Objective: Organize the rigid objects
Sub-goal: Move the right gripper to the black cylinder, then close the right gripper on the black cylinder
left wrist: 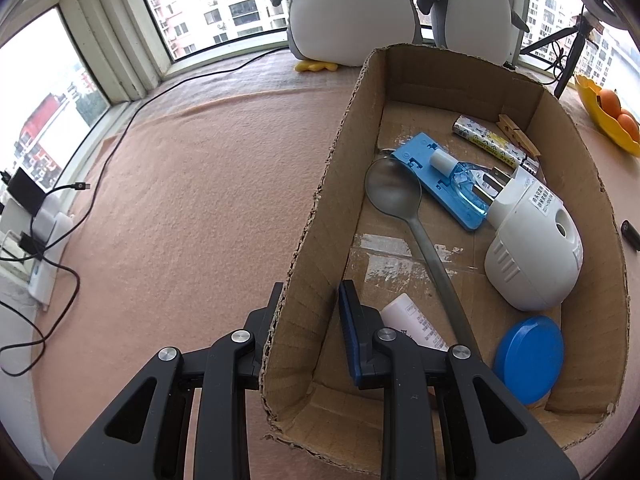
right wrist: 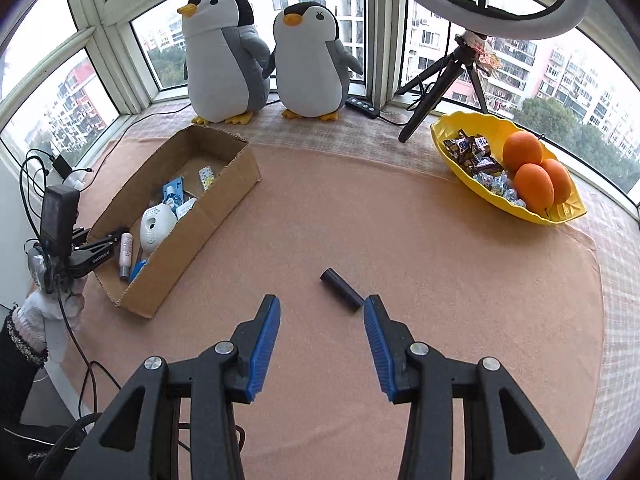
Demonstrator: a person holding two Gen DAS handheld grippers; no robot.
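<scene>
My left gripper [left wrist: 310,292] is shut on the near left wall of an open cardboard box [left wrist: 360,92], one finger outside and one inside. In the box lie a metal spoon [left wrist: 394,192], a blue card with a small blue bottle [left wrist: 432,172], a white plug-in device [left wrist: 532,248], a blue lid [left wrist: 528,360], a white tube [left wrist: 416,320], a patterned stick [left wrist: 488,140] and a wooden clothespin [left wrist: 518,134]. In the right wrist view my right gripper [right wrist: 320,304] hangs open over the pink cloth. A black cylinder [right wrist: 342,290] lies just ahead, its near end beside the right fingertip.
A yellow bowl [right wrist: 448,136] with oranges and sweets stands at the right. Two plush penguins [right wrist: 224,60] sit by the window behind the box [right wrist: 208,216]. A tripod [right wrist: 432,88] stands at the back. A power strip with cables [left wrist: 44,240] lies at the left edge.
</scene>
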